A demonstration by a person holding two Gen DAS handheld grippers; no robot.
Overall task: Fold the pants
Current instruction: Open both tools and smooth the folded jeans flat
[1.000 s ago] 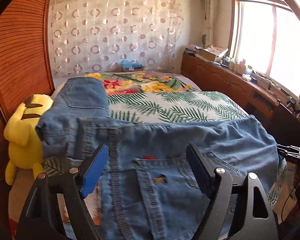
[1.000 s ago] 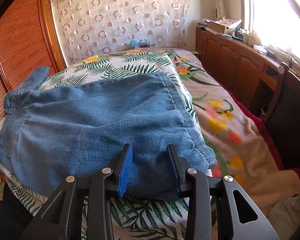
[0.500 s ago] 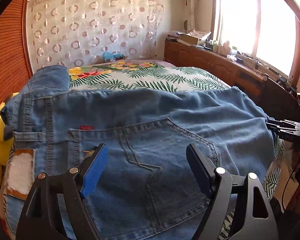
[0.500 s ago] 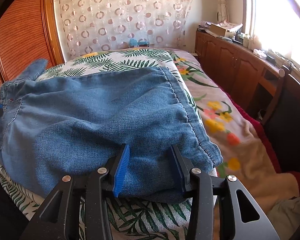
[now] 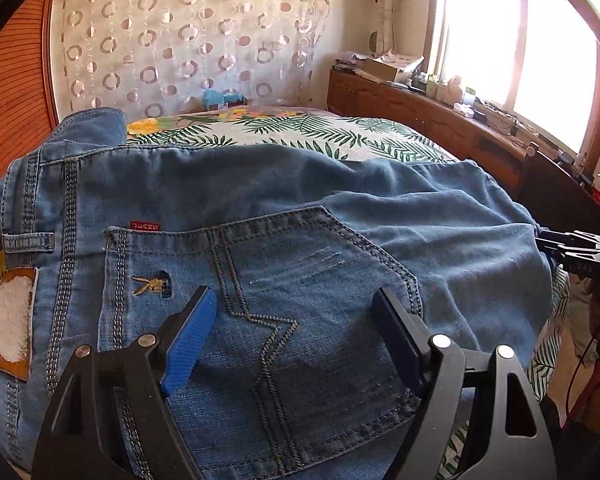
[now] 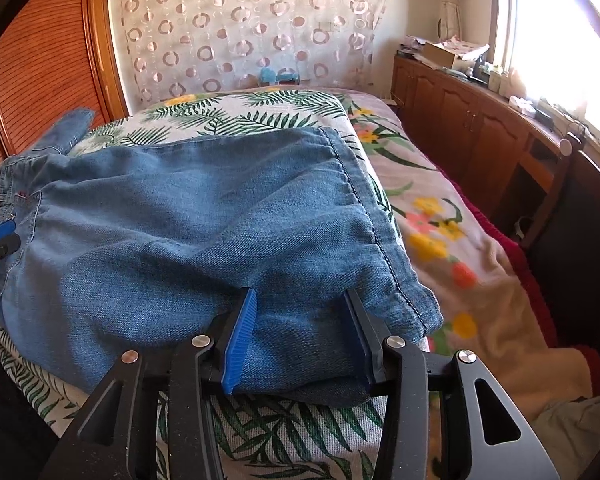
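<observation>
**Folded denim at the bed's near edge**

The folded blue denim jeans (image 6: 204, 216) lie across the near end of the fern-print bedspread (image 6: 260, 112). Beyond the jeans the bedspread is open up to the circle-patterned curtain (image 5: 188, 36). A brown wooden cabinet run (image 6: 472, 128) lines the window side of the jeans, a slatted wooden wardrobe (image 6: 40, 60) the other.

The left gripper (image 5: 296, 312) hangs spread wide over the back pocket, gripping nothing. The right gripper (image 6: 300, 308) straddles the jeans' hem corner; its jaws have just been opening, cloth between them.

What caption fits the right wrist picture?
Right gripper, jaws just opening, straddles the hem end of folded blue jeans on a leaf-print bedspread.
</observation>
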